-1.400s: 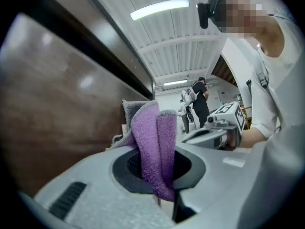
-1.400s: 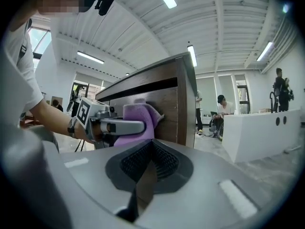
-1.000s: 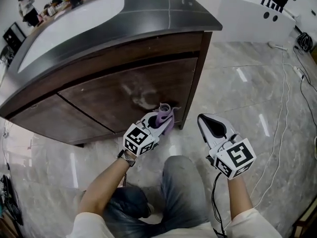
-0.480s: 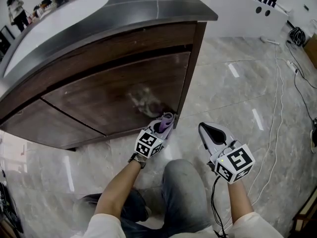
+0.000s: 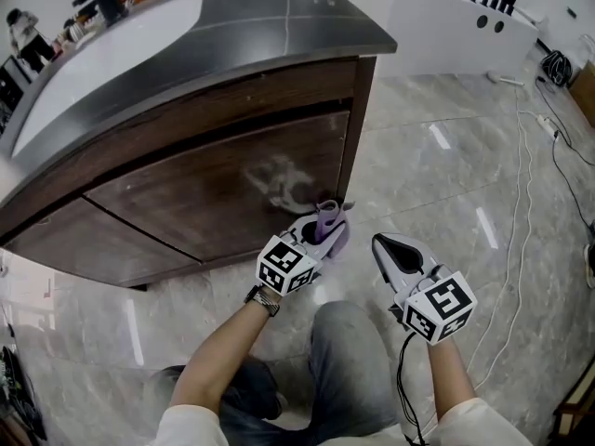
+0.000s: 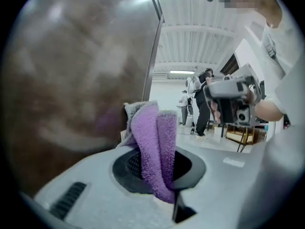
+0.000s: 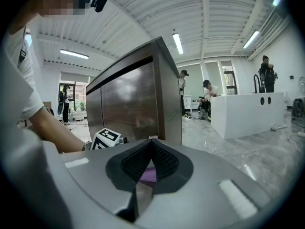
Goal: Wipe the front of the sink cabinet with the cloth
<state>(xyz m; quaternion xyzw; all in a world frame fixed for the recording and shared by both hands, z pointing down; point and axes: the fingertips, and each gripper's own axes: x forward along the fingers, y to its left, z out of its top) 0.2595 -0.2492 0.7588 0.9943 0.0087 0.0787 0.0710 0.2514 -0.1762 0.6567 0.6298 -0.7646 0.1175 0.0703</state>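
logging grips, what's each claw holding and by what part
Left claw: the purple cloth, pinched at a folded bunch, its end sticking past the tips. Right claw: shut, holding nothing.

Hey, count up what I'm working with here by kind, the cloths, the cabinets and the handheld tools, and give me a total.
Purple terry cloth: 1
Dark wooden sink cabinet: 1
Grey handheld tools, the left tool and the right tool: 2
Total: 4
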